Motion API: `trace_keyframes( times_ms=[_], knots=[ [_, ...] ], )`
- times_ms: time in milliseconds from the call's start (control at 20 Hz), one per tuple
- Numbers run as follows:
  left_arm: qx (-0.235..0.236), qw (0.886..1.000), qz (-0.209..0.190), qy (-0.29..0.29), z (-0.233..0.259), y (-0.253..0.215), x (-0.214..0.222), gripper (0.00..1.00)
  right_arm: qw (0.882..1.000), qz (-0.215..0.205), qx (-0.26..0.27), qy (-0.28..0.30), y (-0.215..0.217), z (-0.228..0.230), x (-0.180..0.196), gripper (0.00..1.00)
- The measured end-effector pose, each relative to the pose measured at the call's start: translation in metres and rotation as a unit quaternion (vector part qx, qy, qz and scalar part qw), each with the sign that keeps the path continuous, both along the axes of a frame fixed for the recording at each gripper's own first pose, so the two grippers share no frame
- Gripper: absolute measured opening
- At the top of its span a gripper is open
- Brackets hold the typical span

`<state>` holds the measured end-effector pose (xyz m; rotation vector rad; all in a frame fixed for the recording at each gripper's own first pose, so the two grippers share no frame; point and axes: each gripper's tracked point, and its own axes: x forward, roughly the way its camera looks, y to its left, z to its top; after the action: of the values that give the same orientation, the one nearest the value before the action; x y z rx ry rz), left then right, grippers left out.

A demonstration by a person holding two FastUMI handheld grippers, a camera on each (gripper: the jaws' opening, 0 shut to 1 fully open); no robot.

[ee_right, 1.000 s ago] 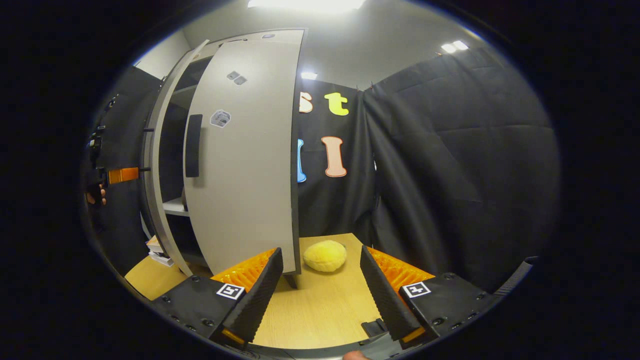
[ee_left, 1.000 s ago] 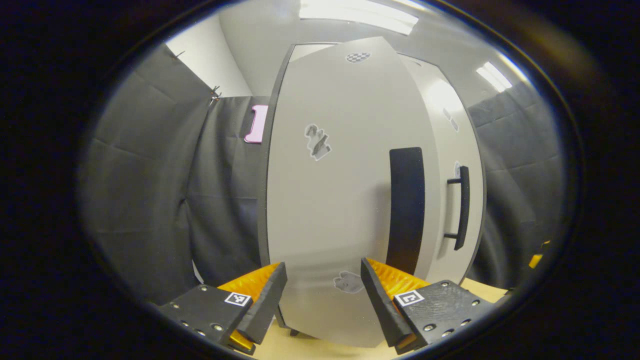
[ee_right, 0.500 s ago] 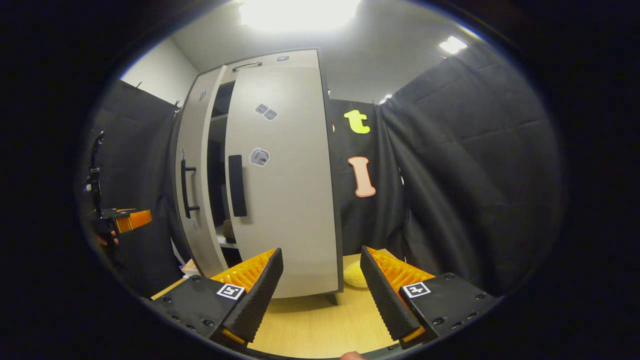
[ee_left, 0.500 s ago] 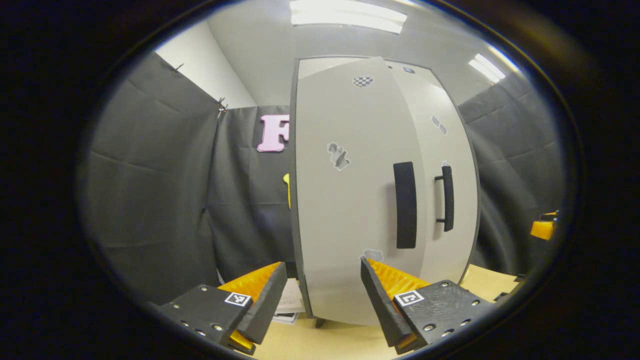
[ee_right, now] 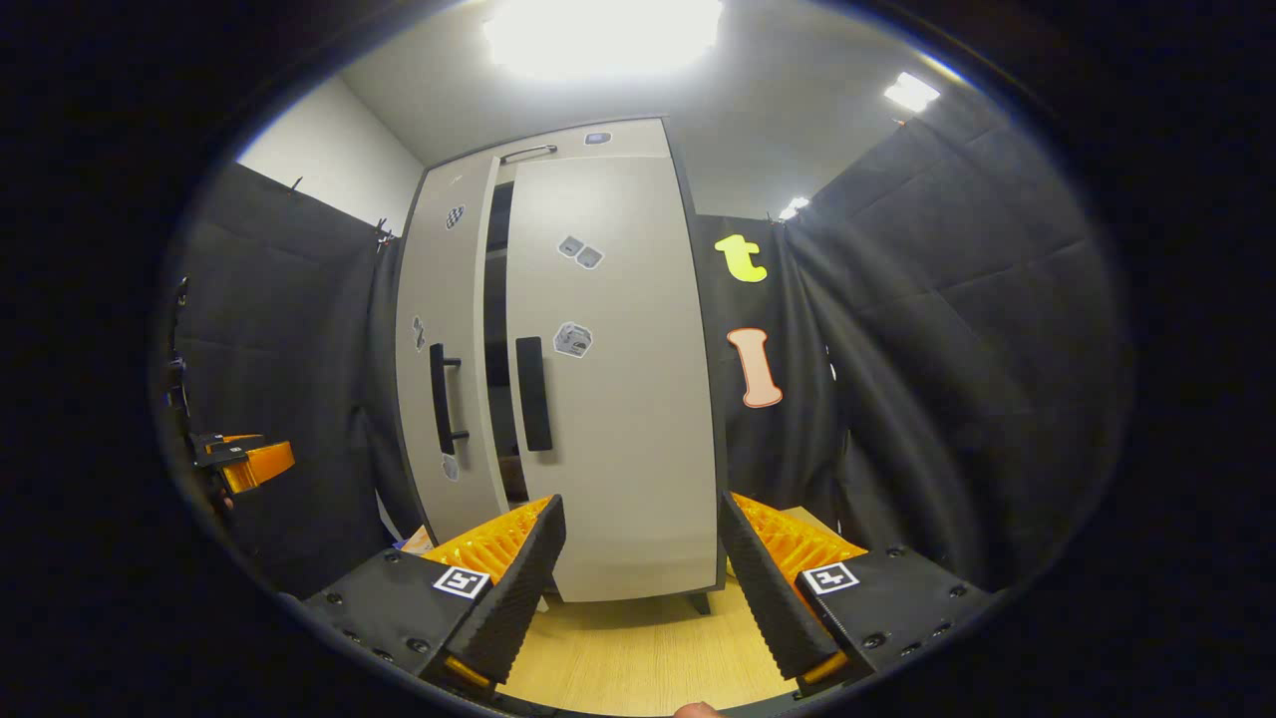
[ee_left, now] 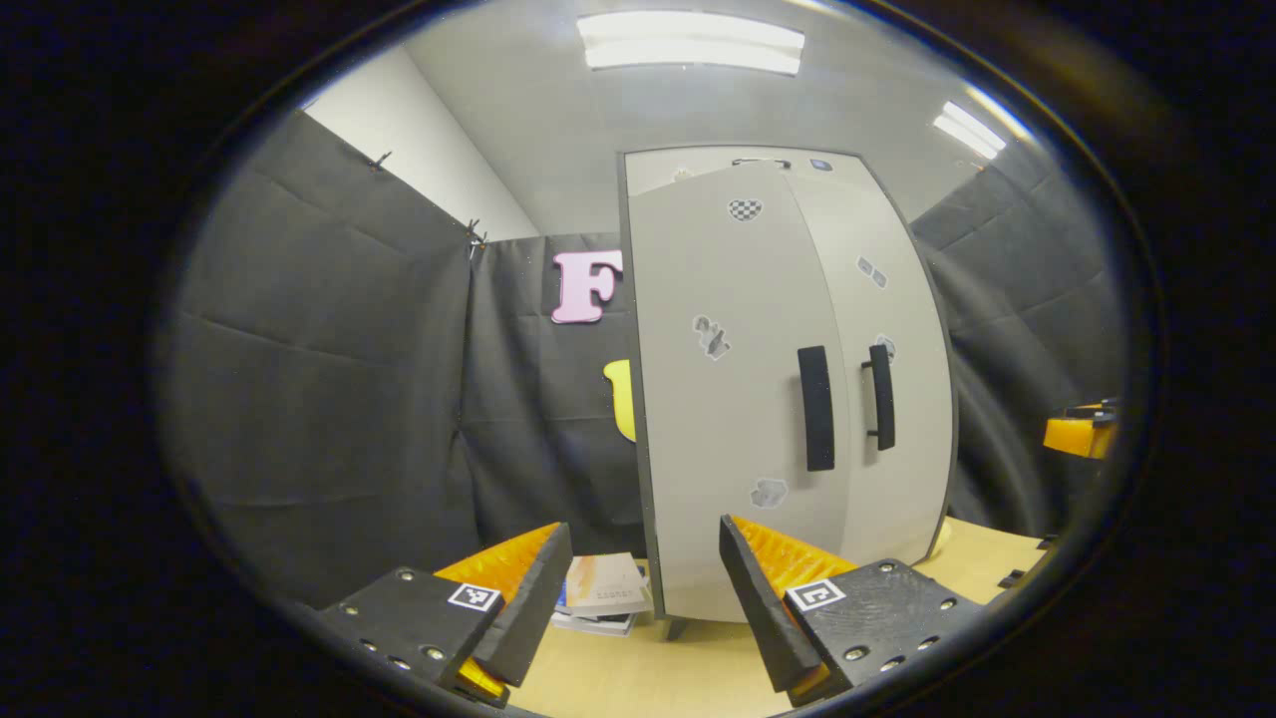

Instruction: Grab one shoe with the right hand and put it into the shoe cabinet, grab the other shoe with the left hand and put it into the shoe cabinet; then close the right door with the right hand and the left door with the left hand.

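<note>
— So, how do we judge these doors will handle?

— We take them for stiff, flat panels that swing lightly on their hinges; a push on the face or a hook on a handle should do. In the right gripper view the shoe cabinet [ee_right: 558, 359] stands at the centre of the frame on the wooden surface [ee_right: 638, 648]. Its right door [ee_right: 618, 399] carries a flat dark handle [ee_right: 533, 394] near its inner edge, and the left door [ee_right: 439, 349] has a bar handle [ee_right: 442, 399]. A dark slit shows between the two doors, so we judge that at least one is not fully shut.

— And our grippers?

— The right gripper [ee_right: 638, 568] sits at the bottom of its view with fingers spread and nothing between them, apart from the door. The left gripper [ee_left: 638, 588] is likewise spread and empty at the bottom of the left gripper view, short of the cabinet.

— What can we not make out?

— The shoes: we judge they are inside, but the doors hide the shelves. In the left gripper view the gap is hard to see, so we cannot tell which door stands proud. A stack of books [ee_left: 603, 593] lies at the cabinet's lower left, partly cut off by a finger. The other gripper [ee_right: 249, 461] shows at the left edge of the right gripper view, too small to tell its state from there.
</note>
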<state>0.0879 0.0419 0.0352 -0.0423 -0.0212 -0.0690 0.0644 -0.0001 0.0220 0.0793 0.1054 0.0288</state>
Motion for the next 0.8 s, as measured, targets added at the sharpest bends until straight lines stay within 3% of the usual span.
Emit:
trace_keyframes(
  times_ms=[100,250,450,550,600,750,800],
  knots=[
    [0.003,1.000,0.003,0.003,-0.004,0.000,-0.008,0.84,1.000,0.006,-0.003,-0.007,0.004,0.002,-0.003,0.92],
    [0.004,1.000,-0.001,0.015,-0.016,-0.006,-0.015,0.92,1.000,0.012,-0.012,-0.012,0.009,0.002,-0.005,0.98],
    [0.004,1.000,-0.004,0.028,-0.027,-0.010,-0.024,0.93,1.000,0.014,-0.013,-0.020,0.010,0.005,-0.011,0.98],
    [0.006,1.000,-0.006,0.026,-0.025,-0.010,-0.024,0.88,1.000,0.012,-0.015,-0.021,0.009,0.006,-0.011,0.98],
    [0.007,1.000,-0.008,0.025,-0.024,-0.011,-0.025,0.92,1.000,0.010,-0.017,-0.021,0.008,0.006,-0.011,0.98],
    [0.005,1.000,-0.012,0.024,-0.023,-0.011,-0.024,0.92,1.000,0.007,-0.017,-0.019,0.005,0.006,-0.013,0.98],
    [0.006,1.000,-0.012,0.025,-0.024,-0.010,-0.023,0.84,1.000,0.006,-0.015,-0.018,0.005,0.006,-0.014,0.98]
  ],
)
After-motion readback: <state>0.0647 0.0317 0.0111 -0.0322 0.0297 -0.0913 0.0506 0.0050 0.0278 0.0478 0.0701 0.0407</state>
